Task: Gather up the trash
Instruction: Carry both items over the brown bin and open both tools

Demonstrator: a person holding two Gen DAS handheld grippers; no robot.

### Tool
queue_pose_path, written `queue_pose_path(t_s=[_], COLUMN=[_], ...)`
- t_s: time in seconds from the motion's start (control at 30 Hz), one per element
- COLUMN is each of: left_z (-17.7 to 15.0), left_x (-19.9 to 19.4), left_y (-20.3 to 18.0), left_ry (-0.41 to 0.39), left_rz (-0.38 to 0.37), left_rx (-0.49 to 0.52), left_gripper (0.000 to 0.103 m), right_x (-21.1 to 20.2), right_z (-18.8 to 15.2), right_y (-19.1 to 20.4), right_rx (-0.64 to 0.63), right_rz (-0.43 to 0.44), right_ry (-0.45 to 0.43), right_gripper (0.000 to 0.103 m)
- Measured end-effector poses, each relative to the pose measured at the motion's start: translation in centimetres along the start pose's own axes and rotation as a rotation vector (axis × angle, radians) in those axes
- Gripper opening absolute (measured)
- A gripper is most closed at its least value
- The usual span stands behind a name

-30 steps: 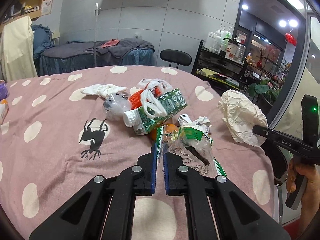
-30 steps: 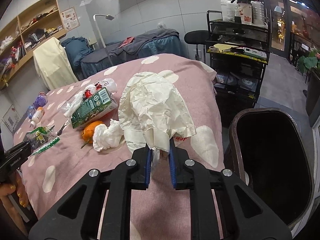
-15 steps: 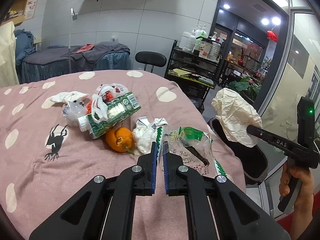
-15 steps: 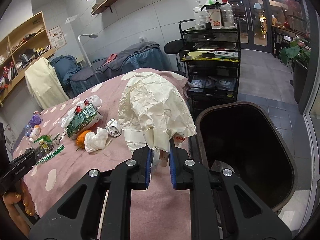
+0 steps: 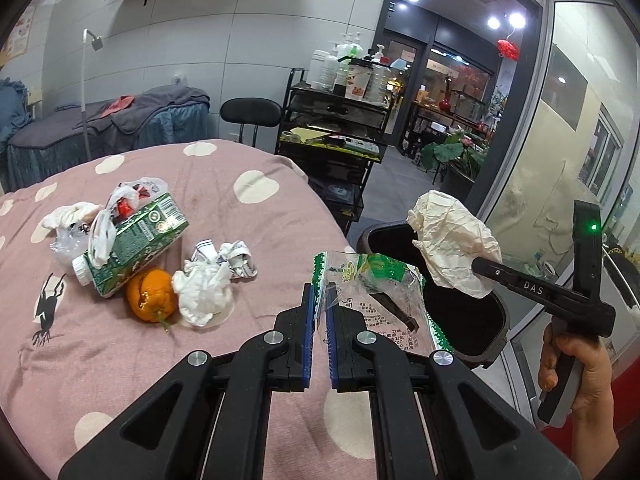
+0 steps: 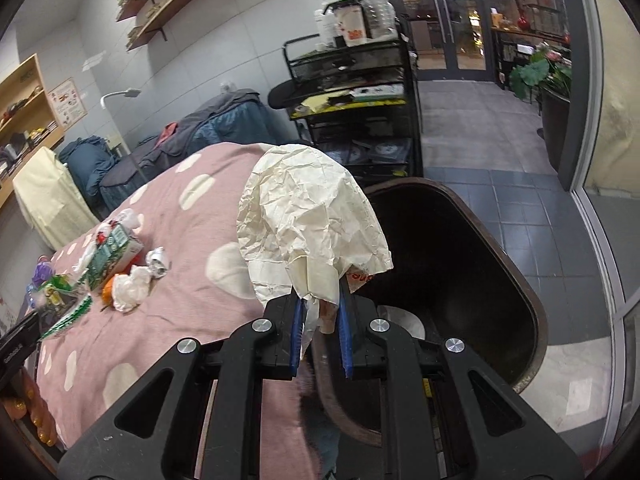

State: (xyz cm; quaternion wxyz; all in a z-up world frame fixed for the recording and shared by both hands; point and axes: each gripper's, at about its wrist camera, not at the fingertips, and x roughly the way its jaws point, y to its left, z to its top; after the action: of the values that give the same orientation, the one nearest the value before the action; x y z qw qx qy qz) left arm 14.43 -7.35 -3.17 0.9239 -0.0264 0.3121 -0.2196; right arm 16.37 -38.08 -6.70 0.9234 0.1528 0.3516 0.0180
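Observation:
My left gripper (image 5: pixel 319 312) is shut on a clear plastic wrapper with green print (image 5: pixel 372 292), held at the bed's right edge beside the dark trash bin (image 5: pixel 484 344). My right gripper (image 6: pixel 320 312) is shut on a crumpled cream paper bag (image 6: pixel 312 232) over the near rim of the bin (image 6: pixel 532 320); the bag also shows in the left wrist view (image 5: pixel 452 248). On the pink spotted bed (image 5: pixel 160 360) lie a green carton (image 5: pixel 136 244), an orange (image 5: pixel 152 294), a crumpled white tissue (image 5: pixel 204 292) and a crushed can (image 5: pixel 236 258).
A black wire cart (image 5: pixel 332 148) with bottles and a black stool (image 5: pixel 250 114) stand beyond the bed. A glass wall (image 5: pixel 560 160) runs right of the bin. White plastic bags (image 5: pixel 128 196) lie behind the carton. A second covered bed (image 5: pixel 104 128) is at the back left.
Both grippers have swung right, toward the bin, each still holding its item. The bin has come into the left wrist view and sits closer under the paper bag.

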Motion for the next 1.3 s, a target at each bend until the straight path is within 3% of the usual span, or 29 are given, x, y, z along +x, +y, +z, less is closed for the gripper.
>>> queue_pose_path(t_s=[0.47,0.53,0.63,0.67,0.9,1.2,1.3], left_z=[0.8,0.8,0.8,0.7,1.2,2.1,2.5], left_x=[1.9,2.1,2.5,2.7,3.8,5.8,6.9], left_y=[-3.6,-3.8,-4.4,-4.5,-5.8,-7.7,-8.5], left_ry=[0.026,0.030,0.039,0.043,0.057,0.085,0.102], left_rz=[-0.072,-0.081,-0.092,-0.096,-0.120,-0.169,-0.187], left_rx=[0.063,0.067,0.075,0.077,0.106,0.122,0.129], left_gripper=[0.006,0.006,0.006,0.006,0.006,0.006,0.006], right_x=[5.9,6.4,6.7,6.7,5.3,1.2,-0.1], right_z=[-1.6,-1.8,-2.2,-2.4,-2.9,-2.2,-2.0], right_y=[-5.2,-5.4,-5.5,-5.6,-5.6,-5.9,-6.1], right_rx=[0.036,0.034,0.048,0.049,0.045,0.066,0.078], right_rz=[-0.179,-0.206,-0.231,-0.233,-0.231,-0.253,-0.257], right_ry=[0.150,0.162,0.156,0.152,0.144,0.049,0.013], right_gripper=[0.020,0.032,0.072,0.074,0.075,0.075,0.083])
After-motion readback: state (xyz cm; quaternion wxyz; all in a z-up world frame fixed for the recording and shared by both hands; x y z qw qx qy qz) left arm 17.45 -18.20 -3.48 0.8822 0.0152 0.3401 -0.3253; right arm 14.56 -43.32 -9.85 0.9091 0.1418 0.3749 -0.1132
